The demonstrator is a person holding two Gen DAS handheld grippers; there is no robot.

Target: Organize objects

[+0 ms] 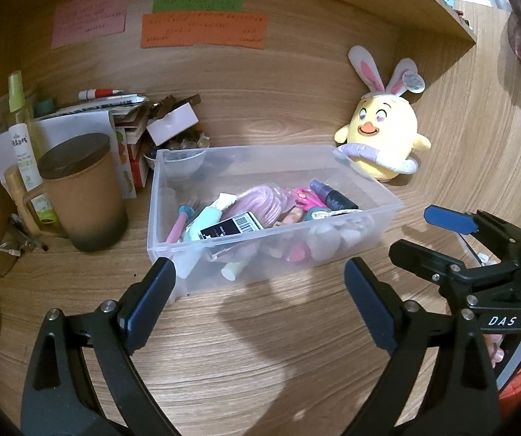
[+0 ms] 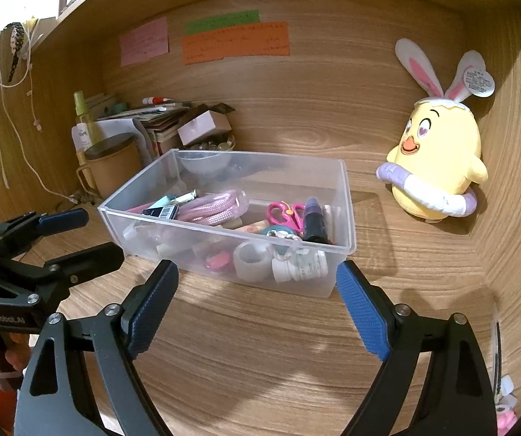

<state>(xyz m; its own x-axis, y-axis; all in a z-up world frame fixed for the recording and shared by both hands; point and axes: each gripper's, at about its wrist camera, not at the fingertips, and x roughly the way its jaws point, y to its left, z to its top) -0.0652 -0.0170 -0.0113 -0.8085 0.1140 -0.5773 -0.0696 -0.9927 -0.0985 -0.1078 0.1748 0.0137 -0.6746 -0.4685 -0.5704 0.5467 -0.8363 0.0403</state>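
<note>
A clear plastic bin stands on the wooden desk, filled with small items: a pink cord, pink scissors, a purple bottle, a barcoded box. My left gripper is open just in front of the bin's near wall, nothing between its fingers. My right gripper is open too, its blue pads apart before the bin's near wall. Each gripper also shows at the side of the other's view, the right gripper and the left gripper.
A yellow chick plush with rabbit ears sits right of the bin. At the left stand a brown lidded mug, a spray bottle, stacked papers and boxes. Coloured notes hang on the back wall. Glasses lie at left.
</note>
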